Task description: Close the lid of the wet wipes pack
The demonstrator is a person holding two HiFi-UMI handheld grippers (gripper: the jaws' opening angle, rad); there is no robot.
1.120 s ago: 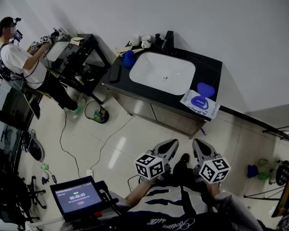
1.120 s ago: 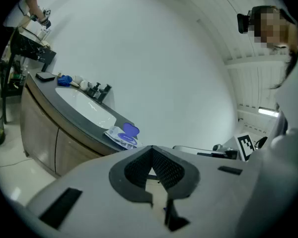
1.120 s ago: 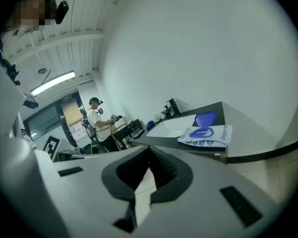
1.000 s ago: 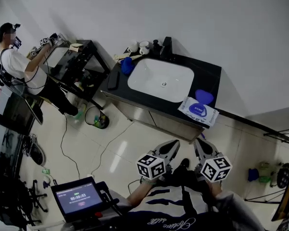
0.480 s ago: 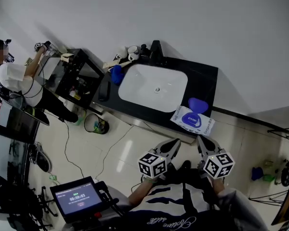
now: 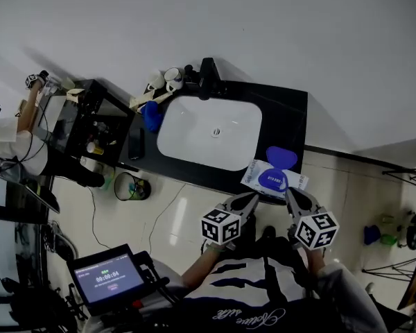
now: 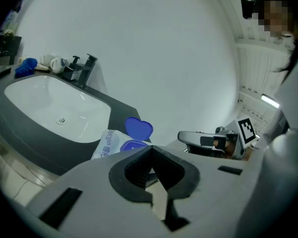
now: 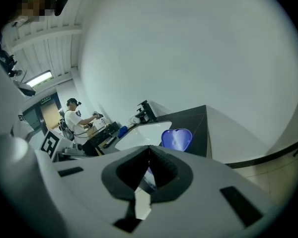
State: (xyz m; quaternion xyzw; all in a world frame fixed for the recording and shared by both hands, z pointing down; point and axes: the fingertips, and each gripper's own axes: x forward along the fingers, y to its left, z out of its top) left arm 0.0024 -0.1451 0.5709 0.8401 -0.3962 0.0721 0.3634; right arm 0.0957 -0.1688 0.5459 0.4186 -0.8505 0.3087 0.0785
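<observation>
Far off to the left of my grippers, a person stands at a black table with arms raised. Closer in on that side, a bin sits on the floor below the left end of the counter. A lit screen glows low and to the left of my left gripper.

Ahead of me on the black counter, a blue cloth lies at the left end. The cups and the tap stand at the back by the wall, behind the white sink.

I hold my left gripper in front of the counter's edge. Its jaws are pressed together with nothing between them.

The pack lies at the counter's front edge, right of the sink and just ahead of both grippers' tips. Its blue lid stands open, flipped back toward the wall, with the blue oval of the opening showing on top of the pack. From the left gripper's view the pack sits a little left of the tips and beyond them, and neither gripper appears to touch it.

My right gripper is just right of the left one, its jaws also closed and empty. In its view the raised lid stands just past the tips, slightly to their right.
</observation>
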